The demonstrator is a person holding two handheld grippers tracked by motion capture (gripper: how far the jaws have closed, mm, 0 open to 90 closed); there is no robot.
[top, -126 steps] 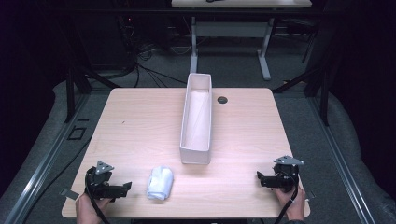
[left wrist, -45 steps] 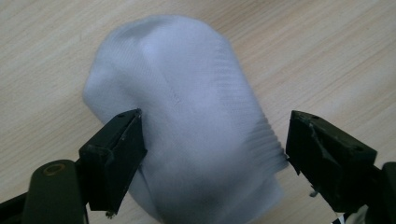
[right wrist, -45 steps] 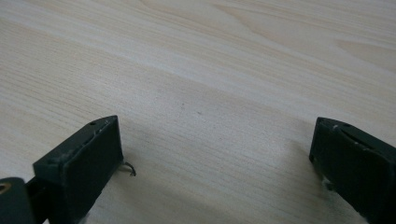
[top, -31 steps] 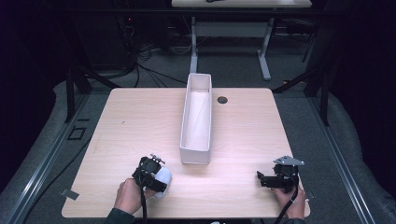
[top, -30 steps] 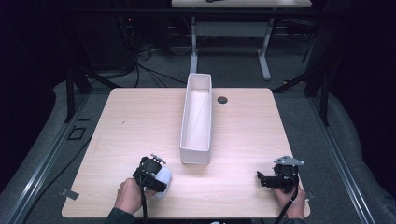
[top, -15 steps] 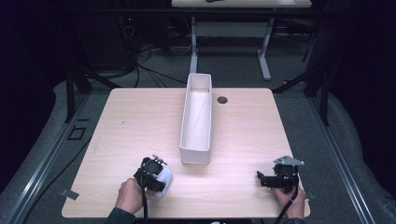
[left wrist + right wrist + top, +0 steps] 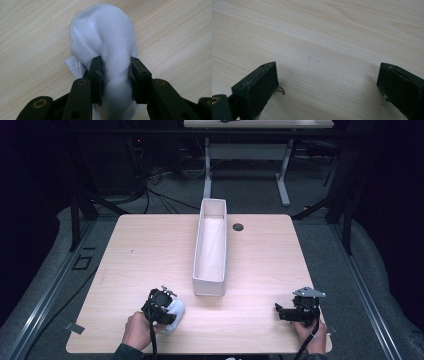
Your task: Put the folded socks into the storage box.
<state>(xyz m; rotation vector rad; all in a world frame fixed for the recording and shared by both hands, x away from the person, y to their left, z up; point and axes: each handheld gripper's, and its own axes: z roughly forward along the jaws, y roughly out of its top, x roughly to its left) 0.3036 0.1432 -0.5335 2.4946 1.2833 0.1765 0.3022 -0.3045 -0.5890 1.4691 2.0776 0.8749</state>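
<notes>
A rolled white sock [image 7: 105, 37] lies on the wooden table [image 7: 150, 250] near its front edge, left of centre. My left gripper [image 7: 116, 72] has just been closing and its jaws now pinch the sock's near end, the cloth bulging between the pads. In the high view the left gripper [image 7: 162, 306] covers most of the sock [image 7: 175, 309]. My right gripper [image 7: 280, 311] rests low at the front right of the table. In its own view the right gripper [image 7: 327, 82] stands open, with bare wood between the two fingertips.
A long narrow white box [image 7: 211, 247] stands open-topped along the middle of the table, its near end just beyond the sock. A small dark round cap [image 7: 238, 226] sits at the back right of the box. Table legs and cables lie beyond the far edge.
The left hand came in from the front left corner to the sock, and over the last second its jaws closed on it. The right gripper has stayed put.
</notes>
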